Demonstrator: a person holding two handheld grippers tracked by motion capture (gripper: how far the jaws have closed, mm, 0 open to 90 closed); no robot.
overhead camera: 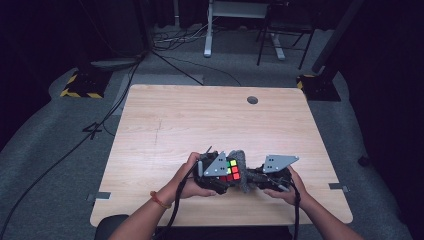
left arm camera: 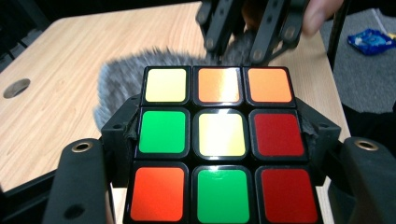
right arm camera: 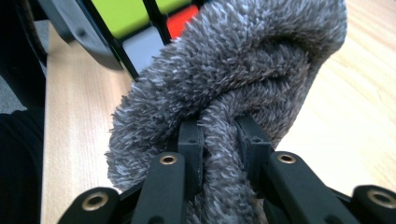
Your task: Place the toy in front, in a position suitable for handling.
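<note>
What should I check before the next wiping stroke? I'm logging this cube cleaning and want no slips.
1. Left gripper clamped on the puzzle cube: ok, both jaws press its sides.
2. Right gripper gripping the grey fluffy cloth: ok, a fold is pinched between the jaws.
3. Cloth touching the cube: ok, it lies against the cube's far side.
4. Cube faces aligned, no layer half-turned: ok on the face shown in the left gripper view; other faces cannot tell.
5. Cloth covering the face to be wiped: cannot tell.
6. Wooden table free of clutter near the hands: ok.
</note>
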